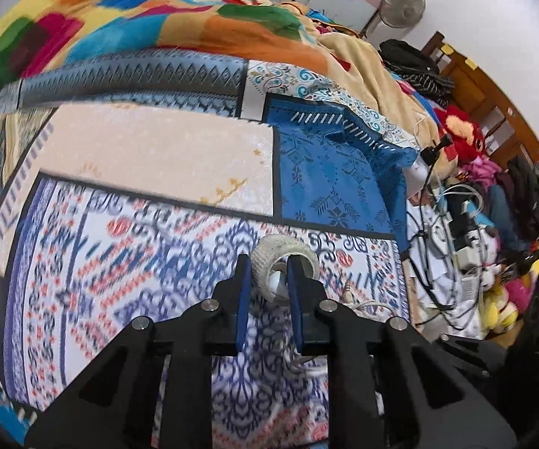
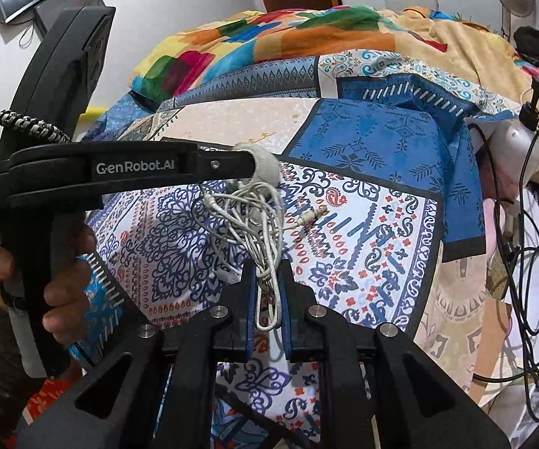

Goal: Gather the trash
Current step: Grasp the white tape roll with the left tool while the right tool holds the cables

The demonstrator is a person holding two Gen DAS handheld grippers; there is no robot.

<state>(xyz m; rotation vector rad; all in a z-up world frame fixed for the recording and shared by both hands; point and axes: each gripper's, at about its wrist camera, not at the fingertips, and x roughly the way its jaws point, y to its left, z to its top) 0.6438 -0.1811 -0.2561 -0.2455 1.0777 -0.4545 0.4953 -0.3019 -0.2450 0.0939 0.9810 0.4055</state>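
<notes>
Bed w/ patchwork-print sheet, blue, cream & paisley panels. Bright multicolour fleece blanket bunched at far end, beige blanket beside it. Tangled white cord lying on paisley panel.

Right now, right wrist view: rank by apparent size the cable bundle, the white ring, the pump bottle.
1. cable bundle, largest, though nearest the camera.
2. pump bottle and white ring look alike; partly hidden, so unranked.

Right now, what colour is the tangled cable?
White; the tangled cable shows best in the right wrist view.
</notes>
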